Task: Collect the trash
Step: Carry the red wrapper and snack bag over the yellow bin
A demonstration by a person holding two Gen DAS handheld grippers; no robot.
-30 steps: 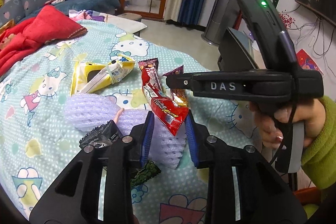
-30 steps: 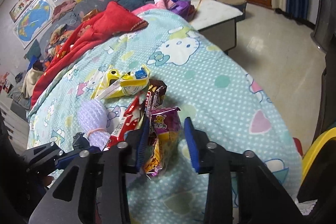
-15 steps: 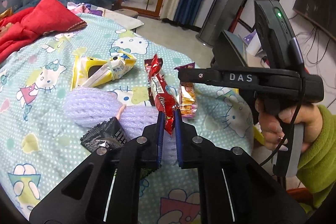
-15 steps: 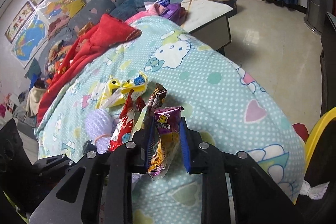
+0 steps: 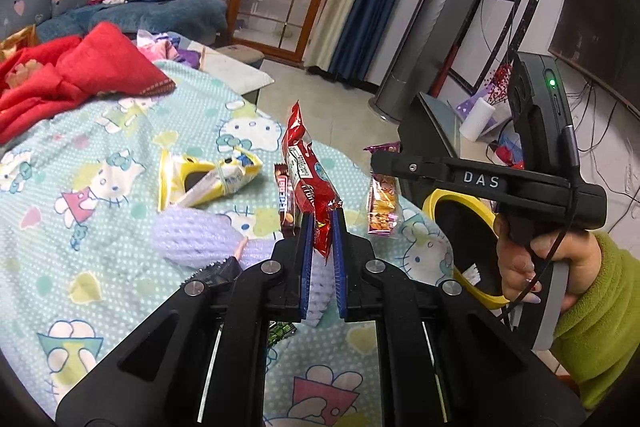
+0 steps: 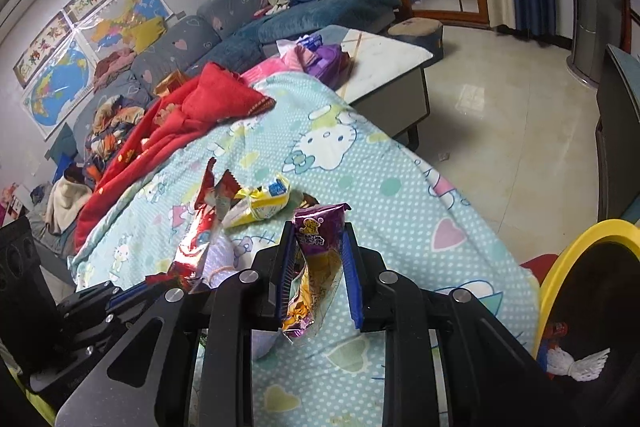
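Observation:
My left gripper [image 5: 321, 227] is shut on a red snack wrapper [image 5: 306, 175] and holds it up above the Hello Kitty blanket [image 5: 100, 187]. My right gripper [image 6: 316, 247] is shut on a purple and yellow snack wrapper [image 6: 316, 259], also lifted; this wrapper shows in the left wrist view [image 5: 383, 201] under the right gripper's fingers. The red wrapper shows in the right wrist view [image 6: 200, 227]. A yellow-rimmed black trash bin [image 6: 576, 267] stands at the right, beside the bed [image 5: 460, 227].
On the blanket lie a yellow wrapper [image 5: 208, 179], a brown bar wrapper [image 5: 284, 203], lilac foam netting [image 5: 196, 235], a black packet [image 5: 216, 273] and a green wrapper [image 5: 280, 331]. A red blanket [image 5: 72, 75] lies at the far left.
Both grippers closed on their wrappers and lifted them off the blanket. The trash bin has come into view at the right.

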